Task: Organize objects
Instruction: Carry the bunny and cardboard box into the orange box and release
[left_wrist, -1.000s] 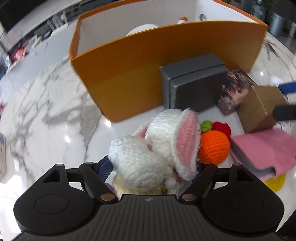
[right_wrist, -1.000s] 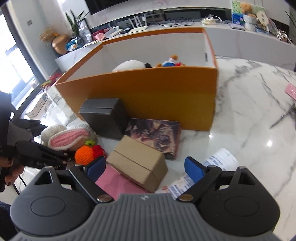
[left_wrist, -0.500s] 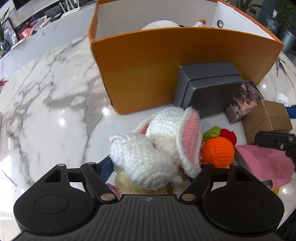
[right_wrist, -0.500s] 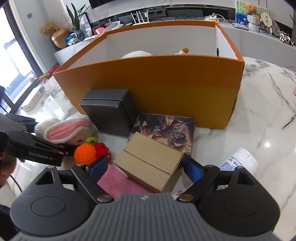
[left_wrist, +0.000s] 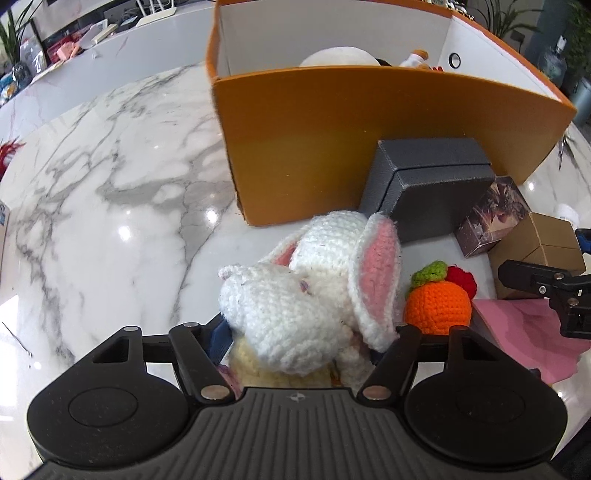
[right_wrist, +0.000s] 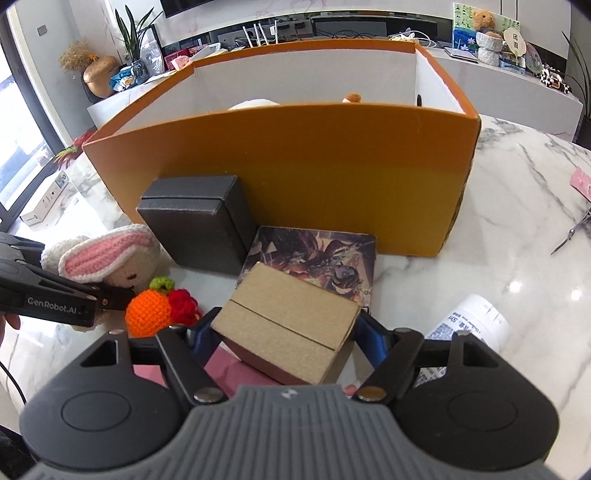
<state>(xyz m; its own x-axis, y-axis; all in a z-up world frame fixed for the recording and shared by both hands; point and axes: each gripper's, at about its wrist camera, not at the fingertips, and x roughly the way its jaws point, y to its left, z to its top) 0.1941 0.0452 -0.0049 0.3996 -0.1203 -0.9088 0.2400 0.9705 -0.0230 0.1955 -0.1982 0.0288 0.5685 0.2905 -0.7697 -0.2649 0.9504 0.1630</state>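
Two grippers are at work on your white marble bench (left_wrist: 110, 192). Your left gripper (left_wrist: 299, 347) is closing around the white knitted bunny (left_wrist: 306, 291); the bunny sits between its jaws, but you cannot tell if the pads press it yet. Just beside the bunny lies a knitted orange (left_wrist: 437, 304) with a green top and a red bit behind it. Your right gripper (right_wrist: 284, 338) is closing on the small brown cardboard box (right_wrist: 291, 325), and its blue pads look like they touch both sides of it. That box rests partly on a pink cloth (right_wrist: 225, 363) and near a picture box (right_wrist: 317, 254). A black box (right_wrist: 199, 221) stands against the big orange box (right_wrist: 314, 184), which is open on top with soft toys peeking out.
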